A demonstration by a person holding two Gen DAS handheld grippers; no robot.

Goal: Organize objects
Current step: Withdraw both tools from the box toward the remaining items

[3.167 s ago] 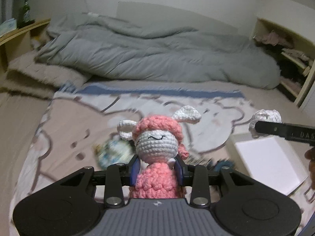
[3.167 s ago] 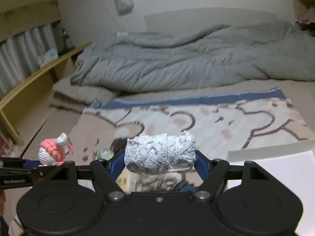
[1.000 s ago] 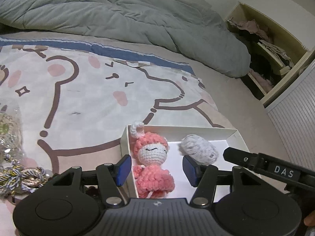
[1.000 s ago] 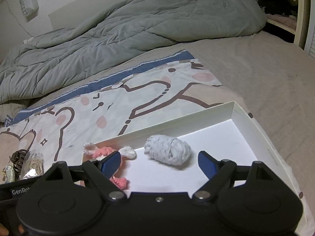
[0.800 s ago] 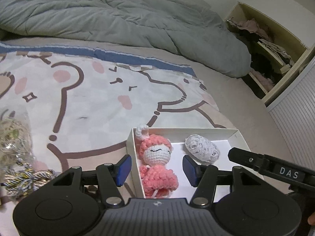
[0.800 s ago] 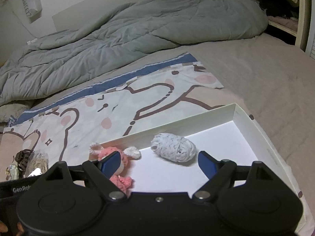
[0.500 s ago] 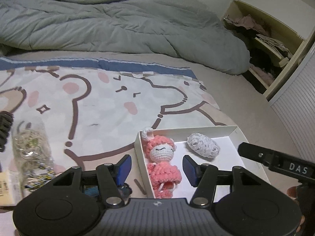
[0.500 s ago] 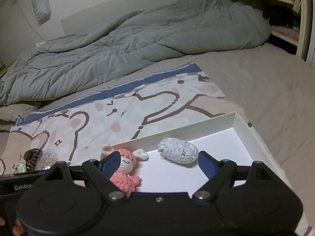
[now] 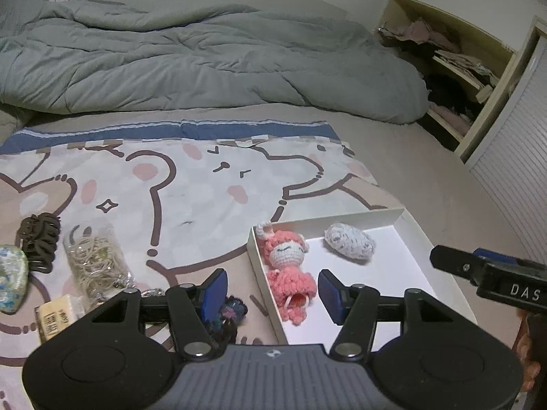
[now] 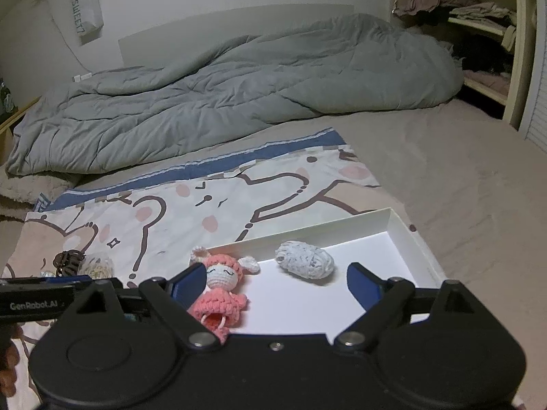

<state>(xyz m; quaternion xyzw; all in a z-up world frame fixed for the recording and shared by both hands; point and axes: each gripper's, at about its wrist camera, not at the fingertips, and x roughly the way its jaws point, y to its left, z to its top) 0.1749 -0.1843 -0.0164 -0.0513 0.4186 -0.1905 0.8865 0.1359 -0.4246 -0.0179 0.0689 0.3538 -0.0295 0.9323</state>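
**Two toys boxed, the loose pile lies to the left**

The pink doll and grey yarn ball lie in the white box, touched by neither claw. The remaining clutter, a hair clip, a bag of bands and a small packet, sits on the bed beyond the box's left wall, nearer the left claw. Its jaws are opening on nothing. The right claw is likewise widening and empty.
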